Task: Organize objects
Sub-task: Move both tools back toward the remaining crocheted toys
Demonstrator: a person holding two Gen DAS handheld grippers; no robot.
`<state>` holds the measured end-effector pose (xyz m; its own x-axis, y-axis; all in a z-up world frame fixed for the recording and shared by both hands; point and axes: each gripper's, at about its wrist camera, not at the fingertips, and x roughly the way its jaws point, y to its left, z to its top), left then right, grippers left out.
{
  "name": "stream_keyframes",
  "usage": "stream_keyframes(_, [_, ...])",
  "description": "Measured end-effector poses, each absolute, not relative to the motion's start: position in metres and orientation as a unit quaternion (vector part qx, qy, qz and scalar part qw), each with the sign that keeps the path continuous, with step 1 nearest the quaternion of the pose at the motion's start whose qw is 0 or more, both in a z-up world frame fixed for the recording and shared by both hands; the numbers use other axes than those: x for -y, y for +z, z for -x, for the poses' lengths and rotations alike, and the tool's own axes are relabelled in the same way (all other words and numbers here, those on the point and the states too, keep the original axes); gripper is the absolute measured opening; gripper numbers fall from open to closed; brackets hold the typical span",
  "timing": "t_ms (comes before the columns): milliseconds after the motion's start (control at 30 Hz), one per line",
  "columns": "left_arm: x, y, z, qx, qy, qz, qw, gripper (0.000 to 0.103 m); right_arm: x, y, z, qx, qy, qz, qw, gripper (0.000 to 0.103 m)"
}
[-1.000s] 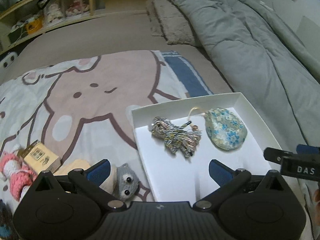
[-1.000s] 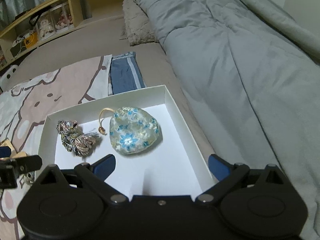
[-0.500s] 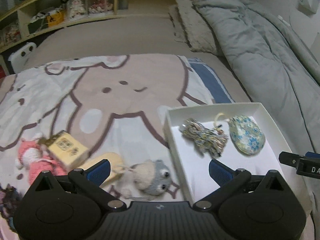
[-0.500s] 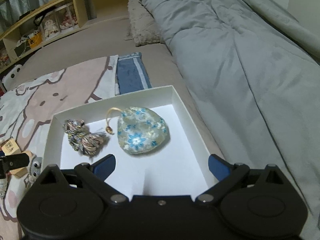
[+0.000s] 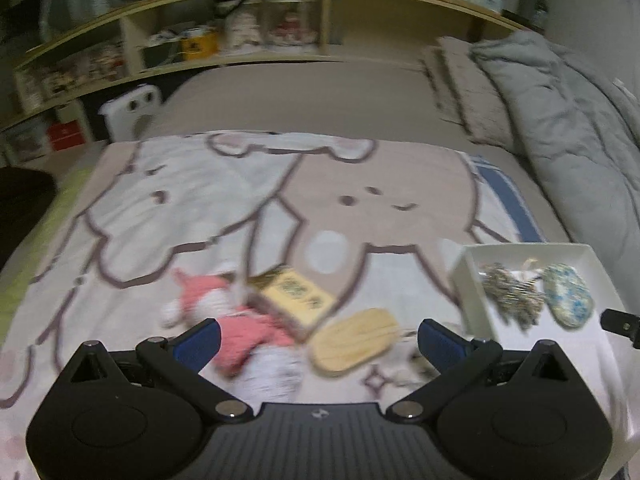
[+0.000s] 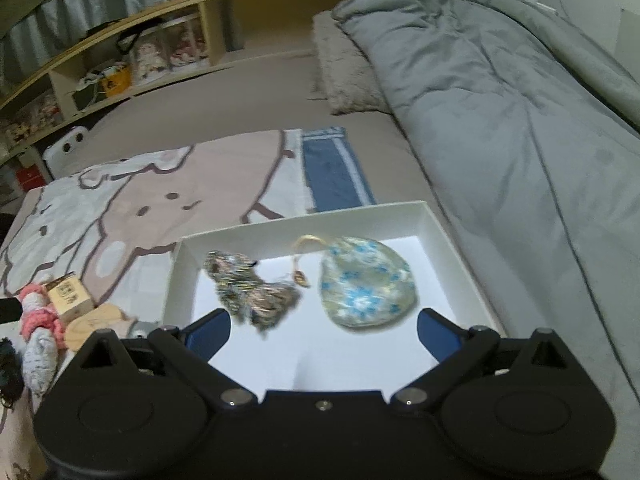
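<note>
A white box (image 6: 448, 236) on the bed holds a braided cord bundle (image 6: 250, 290) and a blue floral pouch (image 6: 366, 282); it shows at the right of the left wrist view (image 5: 464, 276). Left of the box lie a pink knitted doll (image 5: 236, 320), a small yellow box (image 5: 296, 300), a wooden oval piece (image 5: 354, 344) and a grey plush toy (image 5: 416, 364), partly hidden. My left gripper (image 5: 318, 340) is open and empty above the doll and wooden piece. My right gripper (image 6: 324, 330) is open and empty over the box's near part.
A cartoon-print blanket (image 5: 320, 200) covers the bed. A grey duvet (image 6: 520, 120) lies along the right. Wooden shelves (image 5: 240, 40) with stored items stand behind the bed. A dark object (image 6: 8, 364) lies at the far left of the right wrist view.
My left gripper has swung left, away from the white box, toward the loose toys; its view is blurred. My right gripper has stayed over the box, shifting slightly.
</note>
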<state>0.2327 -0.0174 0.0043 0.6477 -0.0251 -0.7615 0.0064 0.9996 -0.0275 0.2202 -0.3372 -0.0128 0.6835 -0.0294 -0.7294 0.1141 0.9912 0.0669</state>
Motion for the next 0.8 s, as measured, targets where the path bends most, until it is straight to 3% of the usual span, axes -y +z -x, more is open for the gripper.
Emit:
stream_keyframes(600, [-0.068, -0.007, -0.193, -0.411, 0.101, 0.014, 0.906, 0.103, 0.262, -0.008, -0.211, -0.332, 0.052, -0.031, 0.941, 0.103])
stream_keyframes(800, [-0.088, -0.026, -0.184, -0.425, 0.113, 0.075, 0.895, 0.103, 0.243, -0.015, -0.205, -0.309, 0.107, -0.011, 0.945, 0.103])
